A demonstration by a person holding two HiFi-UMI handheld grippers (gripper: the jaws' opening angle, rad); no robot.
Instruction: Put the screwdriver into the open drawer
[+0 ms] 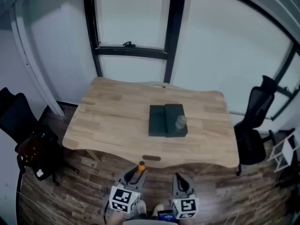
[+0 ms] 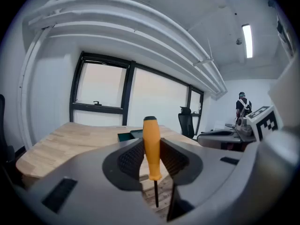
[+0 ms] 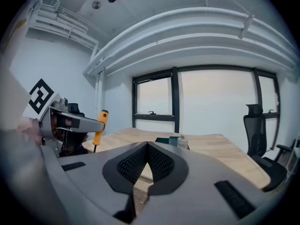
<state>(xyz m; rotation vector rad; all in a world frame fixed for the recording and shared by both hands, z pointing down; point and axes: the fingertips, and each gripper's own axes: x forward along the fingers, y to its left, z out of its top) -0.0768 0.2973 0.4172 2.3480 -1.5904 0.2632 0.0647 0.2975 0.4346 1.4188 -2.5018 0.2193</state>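
Observation:
An orange-handled screwdriver (image 1: 140,166) stands upright between the jaws of my left gripper (image 1: 136,173), handle up and thin shaft down. In the left gripper view the pads press on the screwdriver's handle (image 2: 151,146). The left gripper (image 2: 151,150) hovers just off the table's near edge. A dark green drawer box (image 1: 175,120) sits mid-table, its open drawer (image 1: 157,121) pulled out to the left. My right gripper (image 1: 181,182) is beside the left one, shut with nothing in it (image 3: 147,146). From the right gripper view the screwdriver (image 3: 99,128) shows at the left.
A small clear bottle (image 1: 181,122) stands on the drawer box. The wooden table (image 1: 112,121) has a black chair (image 1: 255,125) at its right and another chair (image 1: 28,139) at its left. A window (image 1: 131,46) is behind. A person (image 2: 243,108) stands far off.

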